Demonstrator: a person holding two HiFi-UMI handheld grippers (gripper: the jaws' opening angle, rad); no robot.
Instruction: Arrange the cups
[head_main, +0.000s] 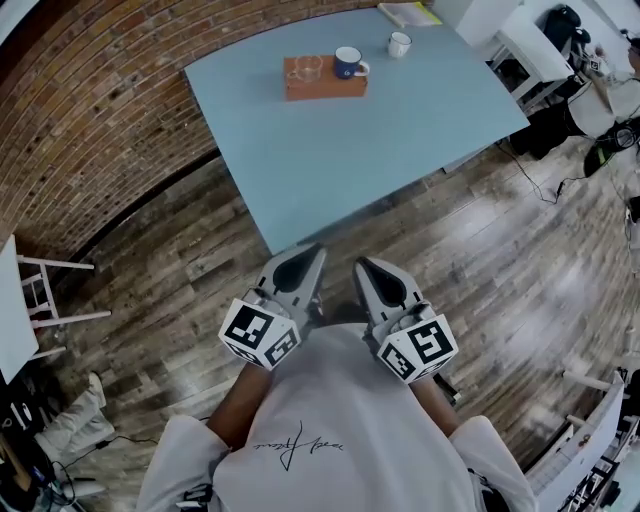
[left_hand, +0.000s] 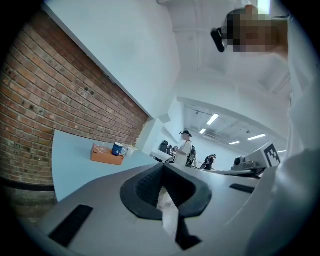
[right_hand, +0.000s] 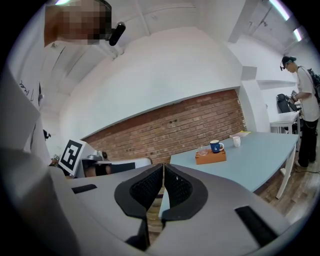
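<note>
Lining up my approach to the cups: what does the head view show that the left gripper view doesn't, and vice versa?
Only the head view: the wooden floor, and the left tool and right tool seen from above, both shut, short of the table. Only the left gripper view: a person in a cap standing beyond the table, and ceiling lights. Both: the table, the orange tray bearing a glass and a blue mug, the white cup, the brick wall.

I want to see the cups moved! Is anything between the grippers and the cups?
Nothing I can see. The left gripper and right gripper are over the floor, short of the table. Ahead is only bare tabletop up to the blue mug, glass cup and white cup.
</note>
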